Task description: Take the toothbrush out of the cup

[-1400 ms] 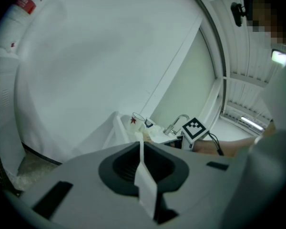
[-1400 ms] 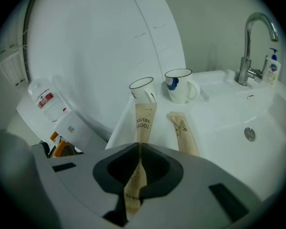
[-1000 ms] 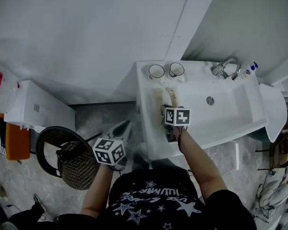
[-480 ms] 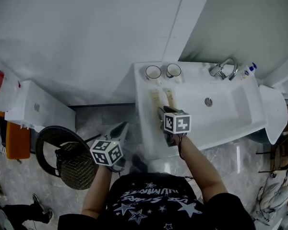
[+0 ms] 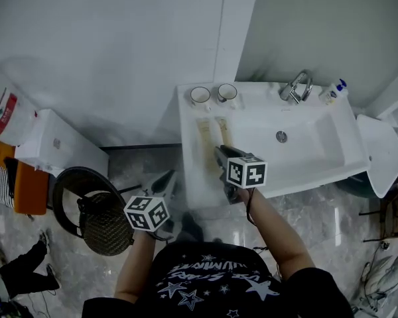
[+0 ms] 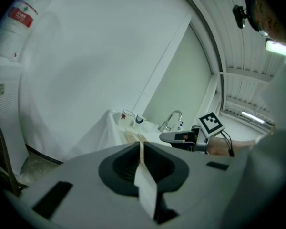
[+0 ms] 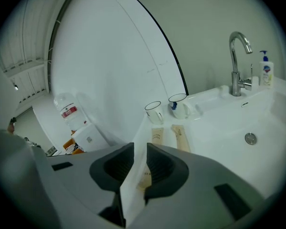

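Note:
Two white cups (image 5: 199, 95) (image 5: 227, 93) stand at the back left corner of the sink top (image 5: 192, 177), and both look empty from above. In front of them two flat beige toothbrush packets (image 5: 204, 136) (image 5: 223, 131) lie side by side. My right gripper (image 5: 219, 151) hovers above the near ends of the packets. Its jaws are closing, with a gap and nothing between them. In the right gripper view the cups (image 7: 154, 111) (image 7: 178, 105) and packets (image 7: 157, 136) (image 7: 181, 137) lie ahead of the right gripper (image 7: 137, 149). My left gripper (image 5: 167, 176) hangs shut and empty left of the sink, over the floor.
A basin (image 5: 298, 144) with a chrome tap (image 5: 293, 88) and a soap bottle (image 5: 333, 91) fills the sink's right part. A black round bin (image 5: 96, 214) stands on the floor at the left, near a white cabinet (image 5: 53, 151) and a water jug (image 5: 10, 114).
My right gripper has opened, lifted off the right packet and drawn back toward me. The packet stays flat on the sink top. The left gripper has shifted a little.

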